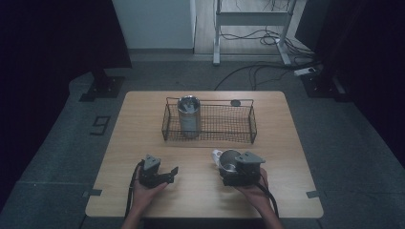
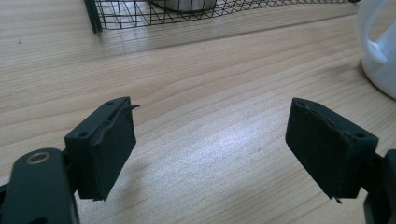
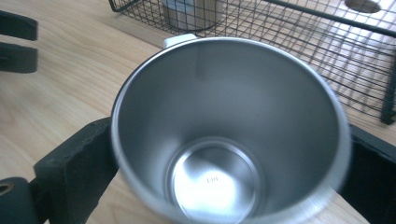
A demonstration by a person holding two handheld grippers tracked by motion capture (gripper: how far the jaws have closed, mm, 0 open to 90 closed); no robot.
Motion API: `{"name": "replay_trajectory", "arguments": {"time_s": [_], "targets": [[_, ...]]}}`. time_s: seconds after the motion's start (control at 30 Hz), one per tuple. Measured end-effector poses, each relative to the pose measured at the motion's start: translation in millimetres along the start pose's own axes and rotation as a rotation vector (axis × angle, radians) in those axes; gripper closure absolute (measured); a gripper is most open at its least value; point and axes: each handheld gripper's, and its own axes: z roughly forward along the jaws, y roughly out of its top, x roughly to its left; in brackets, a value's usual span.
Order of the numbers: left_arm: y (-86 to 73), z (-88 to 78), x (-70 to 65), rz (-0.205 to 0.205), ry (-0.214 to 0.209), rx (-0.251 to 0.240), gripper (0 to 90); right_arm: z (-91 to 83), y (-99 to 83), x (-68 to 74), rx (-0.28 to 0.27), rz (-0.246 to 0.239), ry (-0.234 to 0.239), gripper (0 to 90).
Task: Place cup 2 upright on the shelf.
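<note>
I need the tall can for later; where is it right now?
In the high view, the can stands upright inside the wire basket, at its left end, toward the table's far side.

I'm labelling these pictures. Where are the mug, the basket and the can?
mug (image 3: 219,140), right gripper view, inner wall.
basket (image 1: 252,123), high view, right end wall.
can (image 1: 189,119), high view, side.

The mug (image 3: 224,140) is brushed, shiny steel inside with a glossy white outside; the table (image 2: 196,93) is pale matt wood grain; the basket (image 1: 210,125) is black wire mesh.
</note>
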Motion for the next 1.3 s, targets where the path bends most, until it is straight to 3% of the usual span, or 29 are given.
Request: {"name": "replay_trajectory", "arguments": {"time_s": [0.13, 0.3, 1.03, 1.3], "targets": [[-0.4, 0.8, -0.4, -0.001, -0.004, 0.005, 16.3, 10.9, 2.8, 1.1, -0.008, -0.007, -0.035, 4.2], [-1.0, 2.5, -1.0, -0.001, -0.008, 0.012, 16.3, 14.2, 2.6, 0.8, -0.026, -0.016, -0.039, 5.5], [-1.9, 4.7, -7.8, 0.017, -0.013, 0.025, 16.3, 7.8, 1.0, 0.1, -0.021, -0.032, -0.044, 6.4], [-1.8, 4.7, -8.3, 0.010, -0.022, 0.023, 16.5, -3.5, 7.8, -4.7, -0.049, -0.021, -0.014, 6.4]]}}
